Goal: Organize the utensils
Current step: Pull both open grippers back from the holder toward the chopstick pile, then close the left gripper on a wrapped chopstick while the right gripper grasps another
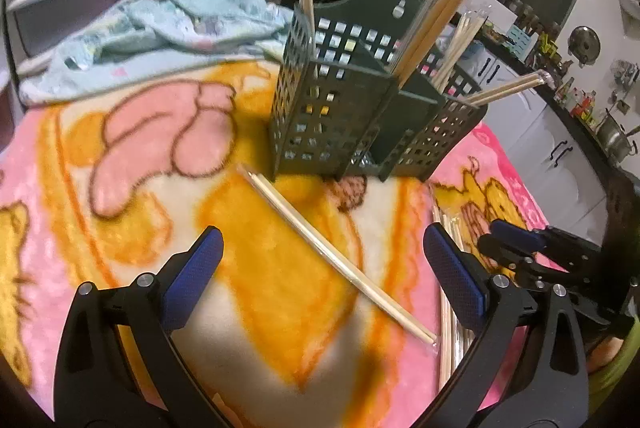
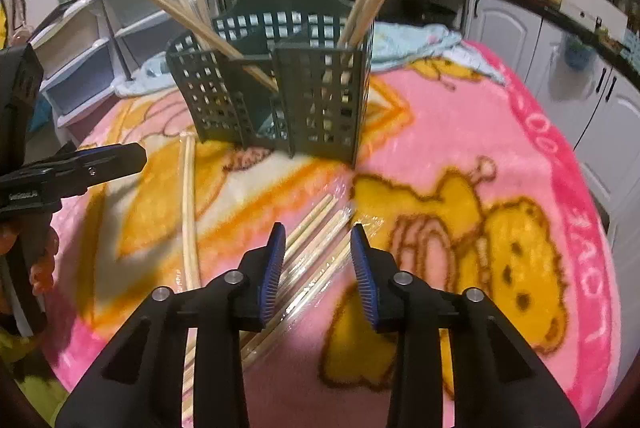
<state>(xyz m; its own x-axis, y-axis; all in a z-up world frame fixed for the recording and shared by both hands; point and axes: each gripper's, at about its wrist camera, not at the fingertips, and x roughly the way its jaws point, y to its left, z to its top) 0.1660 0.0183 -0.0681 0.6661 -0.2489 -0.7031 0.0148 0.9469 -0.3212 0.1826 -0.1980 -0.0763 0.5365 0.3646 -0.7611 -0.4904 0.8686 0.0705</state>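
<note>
In the left wrist view, the utensil caddy point(image 1: 360, 107) stands on the blanket point(image 1: 120, 228) at upper centre, with wrapped chopsticks point(image 1: 432, 31) upright in its compartments. Behind it, at upper left, lies a crumpled towel point(image 1: 160, 27). One wrapped pair point(image 1: 340, 260) lies slantwise below the caddy at centre frame. In the right wrist view, several loose wrapped pairs point(image 2: 316, 252) lie on the blanket below the caddy at lower centre.
</note>
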